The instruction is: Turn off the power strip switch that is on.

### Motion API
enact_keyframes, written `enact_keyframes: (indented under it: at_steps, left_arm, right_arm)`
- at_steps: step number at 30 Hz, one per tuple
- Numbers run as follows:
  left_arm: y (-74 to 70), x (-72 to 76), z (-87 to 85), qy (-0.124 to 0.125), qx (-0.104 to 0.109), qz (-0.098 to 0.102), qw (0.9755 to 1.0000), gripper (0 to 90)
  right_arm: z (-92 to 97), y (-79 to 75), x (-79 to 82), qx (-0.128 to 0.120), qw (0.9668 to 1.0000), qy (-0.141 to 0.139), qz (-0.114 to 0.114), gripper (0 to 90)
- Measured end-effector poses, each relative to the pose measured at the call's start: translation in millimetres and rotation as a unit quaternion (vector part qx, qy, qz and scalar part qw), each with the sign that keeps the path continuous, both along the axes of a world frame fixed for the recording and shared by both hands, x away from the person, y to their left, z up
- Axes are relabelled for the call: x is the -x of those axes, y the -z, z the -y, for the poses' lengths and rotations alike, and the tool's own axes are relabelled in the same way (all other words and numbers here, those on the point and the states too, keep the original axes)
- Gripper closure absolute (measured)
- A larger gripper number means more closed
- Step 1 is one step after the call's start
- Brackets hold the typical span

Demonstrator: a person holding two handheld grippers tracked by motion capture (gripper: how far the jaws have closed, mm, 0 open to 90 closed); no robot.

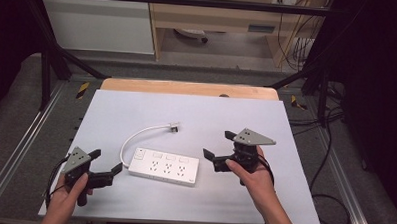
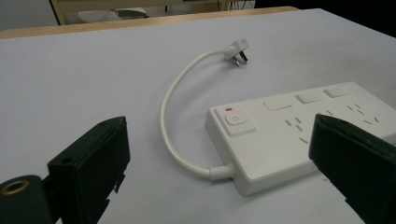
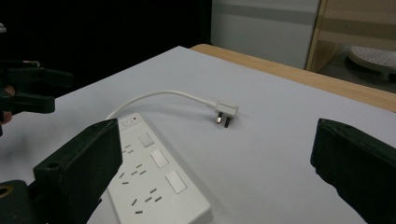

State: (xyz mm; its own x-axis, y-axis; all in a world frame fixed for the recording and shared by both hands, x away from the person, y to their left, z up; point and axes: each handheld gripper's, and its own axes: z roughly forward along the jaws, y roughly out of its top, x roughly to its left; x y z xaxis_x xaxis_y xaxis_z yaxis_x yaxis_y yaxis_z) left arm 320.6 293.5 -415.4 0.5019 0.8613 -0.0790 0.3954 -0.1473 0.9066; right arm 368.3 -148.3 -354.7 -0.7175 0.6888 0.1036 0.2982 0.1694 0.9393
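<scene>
A white power strip (image 1: 164,166) lies flat on the pale table surface (image 1: 196,112), with three socket groups, three switches and a power button at its left end. Its short white cable (image 1: 135,136) curves up to a plug (image 1: 174,126) lying on the table. My left gripper (image 1: 106,165) stands open just left of the strip, held by a hand. My right gripper (image 1: 219,144) is open just right of the strip. The left gripper view has the strip (image 2: 299,130) and plug (image 2: 237,50) ahead of the jaws. Strip (image 3: 154,177) and plug (image 3: 226,112) also lie ahead in the right gripper view.
A wooden strip (image 1: 187,87) borders the table's far edge. Black frame bars (image 1: 53,57) and loose cables (image 1: 331,126) surround the table. A wooden cabinet (image 1: 214,22) stands beyond. Open table surface lies on all sides of the power strip.
</scene>
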Motion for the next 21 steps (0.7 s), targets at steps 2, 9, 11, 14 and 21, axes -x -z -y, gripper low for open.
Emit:
enact_keyframes:
  at_steps: [2, 9, 11, 14, 21]
  left_arm:
    - [0.0, -0.1, -0.2, 0.000, 0.000, 0.000, 1.0000, 5.1]
    - [0.3, -0.1, 0.0, 0.000, 0.001, -0.001, 1.0000, 5.1]
    - [0.3, -0.3, 0.0, 0.001, 0.001, -0.001, 1.0000, 5.1]
    - [0.2, -0.3, -0.2, 0.001, -0.001, 0.000, 1.0000, 5.1]
    - [0.3, -0.2, 0.1, 0.001, -0.001, 0.000, 1.0000, 5.2]
  right_arm:
    - [-4.6, -0.4, -1.9, -0.001, 1.0000, -0.002, -0.001, 2.8]
    - [-18.3, -0.5, -7.2, -0.007, 0.9999, -0.008, 0.001, 10.0]
    - [-21.4, -0.4, -8.4, -0.009, 0.9999, -0.012, 0.002, 15.0]
    - [-26.5, -0.1, -9.1, -0.006, 0.9998, -0.017, 0.010, 26.3]
    - [-40.4, 5.4, -10.5, 0.007, 0.9993, -0.025, 0.026, 58.5]
